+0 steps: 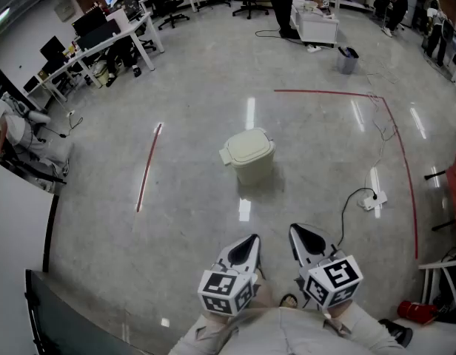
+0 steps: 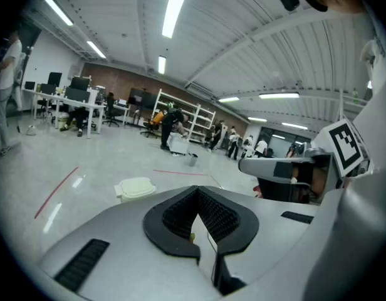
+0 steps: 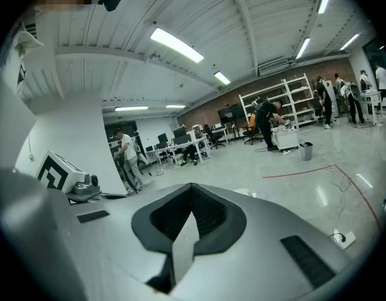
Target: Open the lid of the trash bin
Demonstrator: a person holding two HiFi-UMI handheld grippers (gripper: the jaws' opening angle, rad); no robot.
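A cream trash bin (image 1: pixel 249 154) stands alone on the grey floor in the middle of the head view, lid down. It also shows in the left gripper view as a small trash bin (image 2: pixel 135 188) left of the jaws. Both grippers are held close to the person's body, well short of the bin. The left gripper (image 1: pixel 250 242) (image 2: pixel 197 193) has its jaw tips together with nothing between them. The right gripper (image 1: pixel 299 232) (image 3: pixel 192 190) is beside it, also shut and empty.
Red tape lines (image 1: pixel 149 167) (image 1: pixel 406 161) cross the floor left and right of the bin. A white power strip with a black cable (image 1: pixel 374 198) lies at the right. Desks (image 1: pixel 102 43), a white cart (image 1: pixel 317 22), a grey pail (image 1: pixel 347 59) and people stand at the back.
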